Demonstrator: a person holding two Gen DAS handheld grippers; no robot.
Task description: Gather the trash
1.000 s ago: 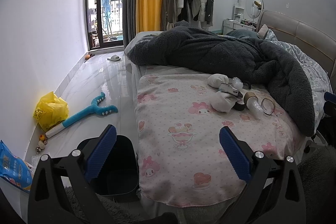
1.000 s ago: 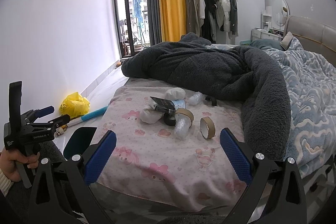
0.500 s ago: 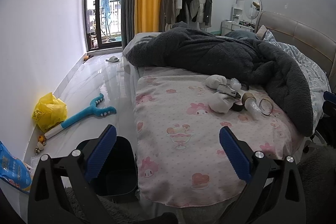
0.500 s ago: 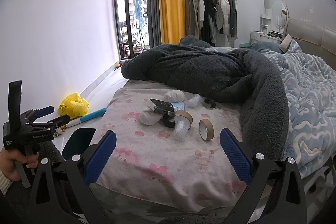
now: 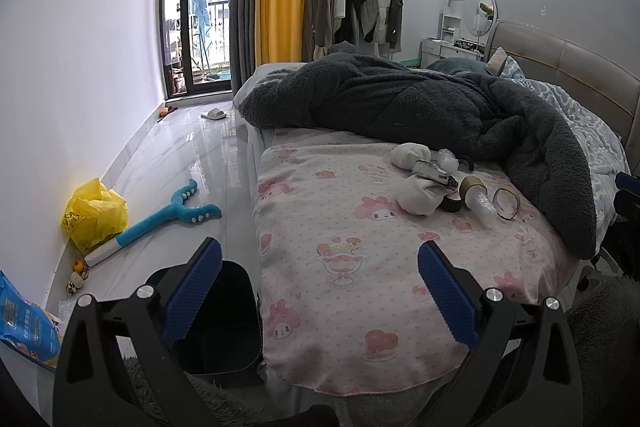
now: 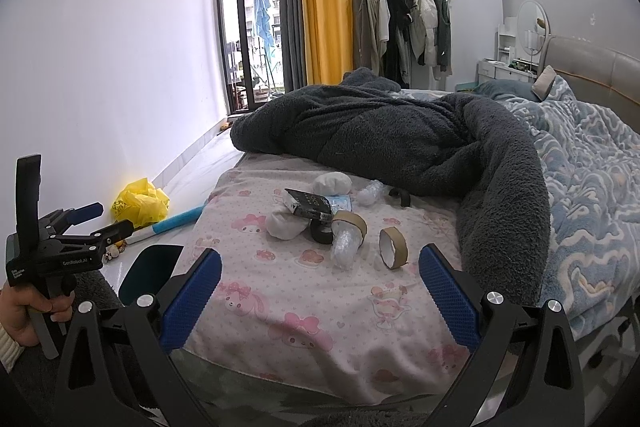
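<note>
A heap of trash lies mid-bed on the pink patterned sheet (image 6: 304, 307): white crumpled wads (image 6: 285, 225), a black packet (image 6: 310, 203), a black tape roll (image 6: 322, 231), a cardboard roll stuffed with bubble wrap (image 6: 347, 233), and a loose cardboard ring (image 6: 393, 248). The same heap (image 5: 444, 187) shows at the right in the left wrist view. My right gripper (image 6: 320, 301) is open and empty, short of the heap. My left gripper (image 5: 320, 289) is open and empty, between the bed corner and a black bin (image 5: 224, 323) on the floor; it also appears held by a hand (image 6: 76, 227).
A dark fleece blanket (image 6: 400, 143) is bunched behind the trash, beside a blue quilt (image 6: 592, 187). On the floor by the wall lie a yellow plastic bag (image 5: 94, 213), a blue foam toy (image 5: 160, 221), a blue snack packet (image 5: 26, 323) and a slipper (image 5: 214, 113).
Both cameras have shifted slightly, with the bed and trash sitting a little nearer and lower in view. Both grippers stay open and empty.
</note>
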